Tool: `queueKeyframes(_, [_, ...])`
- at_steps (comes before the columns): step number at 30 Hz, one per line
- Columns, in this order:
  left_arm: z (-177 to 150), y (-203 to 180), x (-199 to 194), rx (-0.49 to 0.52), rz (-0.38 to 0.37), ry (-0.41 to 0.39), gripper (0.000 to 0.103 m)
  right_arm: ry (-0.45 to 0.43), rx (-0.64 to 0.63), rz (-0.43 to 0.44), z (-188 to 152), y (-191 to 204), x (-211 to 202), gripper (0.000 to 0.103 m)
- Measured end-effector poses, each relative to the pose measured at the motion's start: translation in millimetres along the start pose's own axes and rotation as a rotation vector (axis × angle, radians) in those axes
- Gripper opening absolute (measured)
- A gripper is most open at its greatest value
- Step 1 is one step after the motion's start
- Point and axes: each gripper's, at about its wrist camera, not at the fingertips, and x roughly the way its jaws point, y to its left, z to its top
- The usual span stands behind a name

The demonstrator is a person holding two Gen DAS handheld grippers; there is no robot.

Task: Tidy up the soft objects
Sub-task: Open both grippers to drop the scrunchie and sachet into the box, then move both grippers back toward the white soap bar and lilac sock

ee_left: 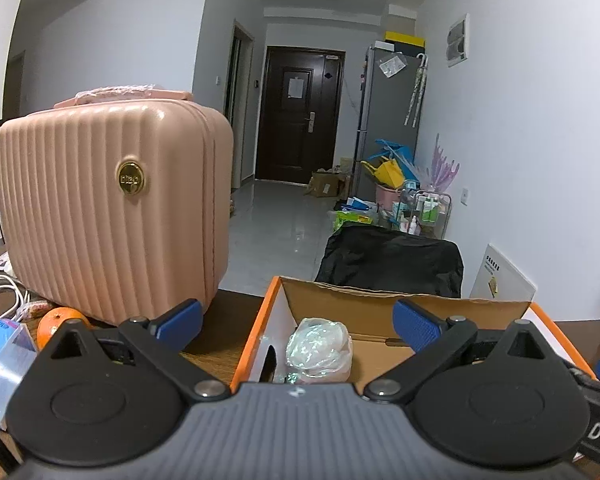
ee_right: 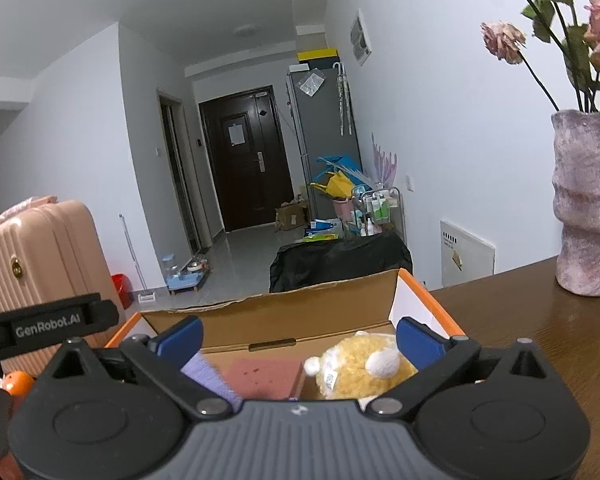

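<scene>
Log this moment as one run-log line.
left gripper: open, empty | right gripper: open, empty | box: wrapped bundle, yellow plush inside

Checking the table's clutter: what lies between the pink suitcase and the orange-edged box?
In the left wrist view, only bare wooden table shows between the pink suitcase and the box.

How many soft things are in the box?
4 show: a plastic-wrapped bundle at the cardboard box's left end, then a purple cloth, a reddish pad and a yellow plush toy. More may hide below.
</scene>
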Motion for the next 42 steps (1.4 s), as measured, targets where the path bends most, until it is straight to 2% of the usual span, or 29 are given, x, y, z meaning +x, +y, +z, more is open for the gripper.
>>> queueKeyframes(14, [7, 11, -17, -0.038, 0.004, -0.016, 0.103, 0.003, 0.015, 0.004, 5, -3, -12, 0.103])
queueKeyframes(20, [0, 28, -52, -0.033, 0.011, -0.036, 0.103, 0.023, 0.026, 0.014, 7, -4, -29, 0.103])
queueKeyframes(28, [-32, 68, -121, -0.043, 0.018, -0.019, 0.103, 0.038, -0.041, 0.054, 2, 3, -66, 0.103])
queueKeyframes(31, [-45, 81, -148, -0.035, 0.046, -0.019, 0.103, 0.043, -0.076, 0.083, -5, 9, -79, 0.103])
queueKeyframes(42, [-78, 128, -216, -0.05, 0.071, 0.018, 0.103, -0.023, -0.168, 0.122, -27, 18, -139, 0.103])
